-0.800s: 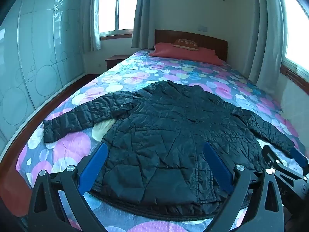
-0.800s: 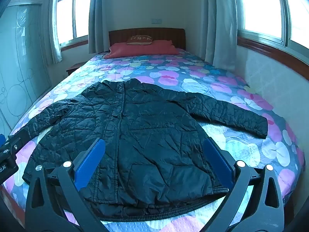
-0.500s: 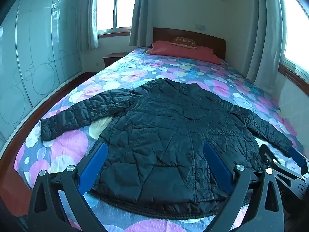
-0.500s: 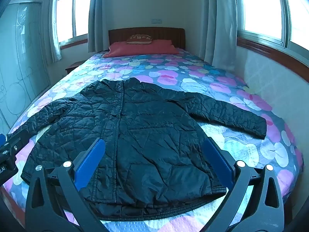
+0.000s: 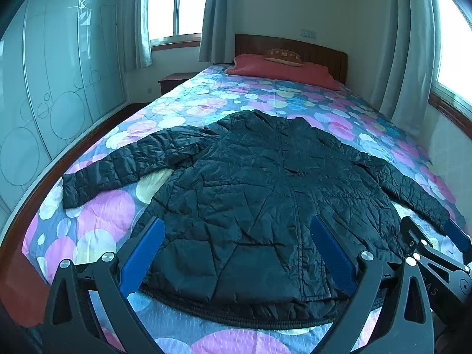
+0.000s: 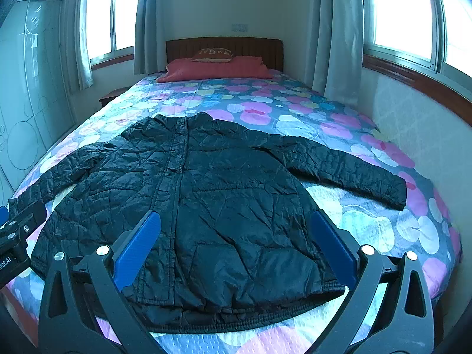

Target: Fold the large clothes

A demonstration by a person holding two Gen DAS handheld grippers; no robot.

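While jacket [image 5: 265, 194] lies flat on bed [image 5: 206, 103], hem nearest, collar far, sleeves spread sideways: left gripper [image 5: 236, 253] nearer left sleeve [image 5: 118, 168], right gripper [image 6: 236, 247] nearer right sleeve [image 6: 348, 171]. Both fingers wide, empty, above hem.

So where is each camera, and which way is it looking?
Left wrist: on the left hand-held gripper at the bed's foot, looking toward the wooden headboard; its open blue fingers show, and the right gripper's tip at right.
Right wrist: on the right hand-held gripper, same direction; its open fingers show.
Both see the black quilted jacket spread flat on the flowery bedspread.
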